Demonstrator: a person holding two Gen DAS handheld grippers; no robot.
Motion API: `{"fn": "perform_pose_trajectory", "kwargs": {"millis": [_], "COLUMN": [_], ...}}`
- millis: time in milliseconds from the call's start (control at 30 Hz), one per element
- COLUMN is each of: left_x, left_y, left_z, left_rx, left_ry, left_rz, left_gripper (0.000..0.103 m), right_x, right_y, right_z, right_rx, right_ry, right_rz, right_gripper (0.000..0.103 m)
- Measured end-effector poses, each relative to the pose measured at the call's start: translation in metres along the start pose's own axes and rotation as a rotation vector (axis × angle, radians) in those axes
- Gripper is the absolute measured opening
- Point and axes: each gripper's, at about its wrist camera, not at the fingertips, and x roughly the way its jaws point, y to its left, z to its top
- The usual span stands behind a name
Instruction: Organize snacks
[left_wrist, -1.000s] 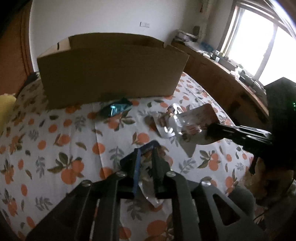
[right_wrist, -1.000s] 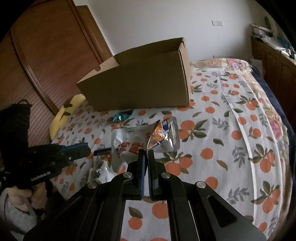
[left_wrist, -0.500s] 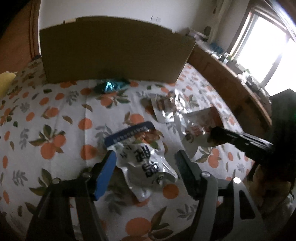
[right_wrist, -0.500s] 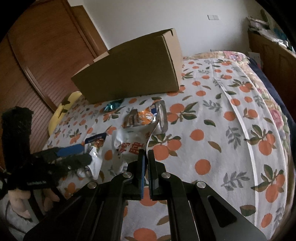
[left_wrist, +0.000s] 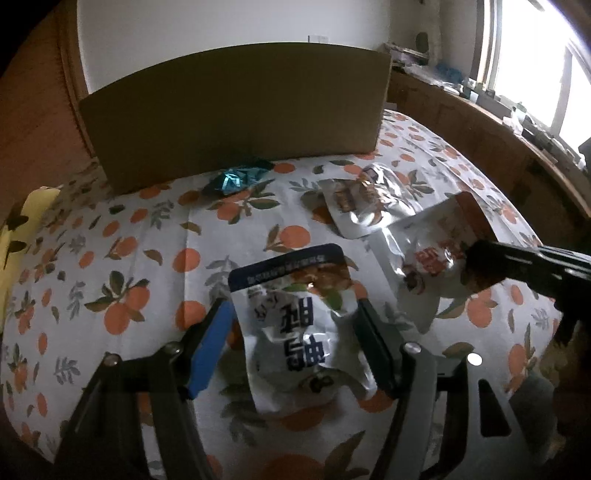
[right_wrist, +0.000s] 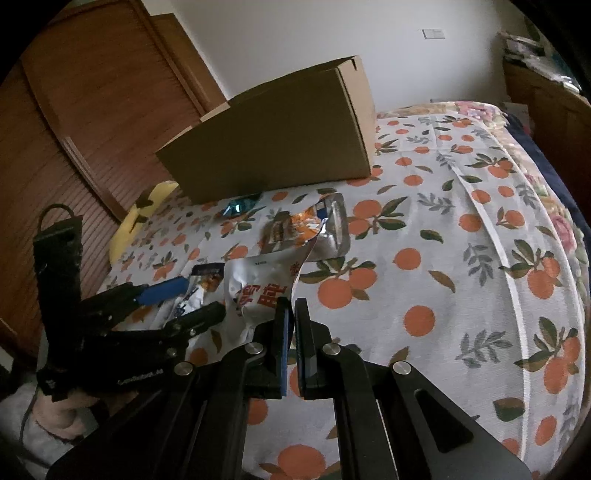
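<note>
My left gripper (left_wrist: 293, 317) is open, its jaws on either side of a silver snack pouch with a dark blue top (left_wrist: 295, 310) that lies on the bed. My right gripper (right_wrist: 291, 308) is shut on a silver pouch with red print (right_wrist: 258, 291), which also shows in the left wrist view (left_wrist: 428, 240). A third silver and orange pouch (left_wrist: 364, 201) lies flat further back. A small teal packet (left_wrist: 232, 179) lies against the brown cardboard box (left_wrist: 236, 110).
The bed has an orange-print sheet (right_wrist: 461, 258). A yellow cushion (right_wrist: 142, 212) lies at the left edge by the wooden wardrobe (right_wrist: 81, 122). A wooden counter (left_wrist: 491, 129) with clutter runs under the window on the right.
My left gripper opened and let go of the blue-topped pouch, which now lies on the sheet between the jaws. Both grippers dropped lower toward the bed. The right gripper stayed shut on its pouch.
</note>
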Motion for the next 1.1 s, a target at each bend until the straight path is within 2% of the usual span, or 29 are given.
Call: {"fn": "perform_pose_trajectory", "kwargs": {"millis": [300, 567, 733, 800, 900, 1100], "left_x": [-0.003, -0.004, -0.006, -0.007, -0.009, -0.016], "left_y": [0.003, 0.001, 0.002, 0.002, 0.002, 0.015], "left_z": [-0.011, -0.014, -0.016, -0.017, -0.017, -0.016], "left_rx": [0.003, -0.008, 0.001, 0.0, 0.004, -0.049], "left_ry": [-0.091, -0.114, -0.11, -0.112, -0.098, -0.071], "left_rz": [-0.002, 0.013, 0.003, 0.001, -0.01, -0.088], "left_gripper": [0.07, 0.07, 0.069, 0.063, 0.061, 0.06], "right_x": [0.005, 0.005, 0.006, 0.005, 0.005, 0.006], "right_y": [0.003, 0.005, 0.001, 0.001, 0.0, -0.002], "right_z": [-0.004, -0.006, -0.007, -0.008, -0.009, -0.01], "right_rx": [0.004, 0.001, 0.009, 0.009, 0.009, 0.015], "right_ry": [0.014, 0.017, 0.02, 0.021, 0.022, 0.024], "right_rz": [0.008, 0.005, -0.001, -0.003, -0.003, -0.004], "right_gripper": [0.001, 0.001, 0.001, 0.001, 0.001, 0.001]}}
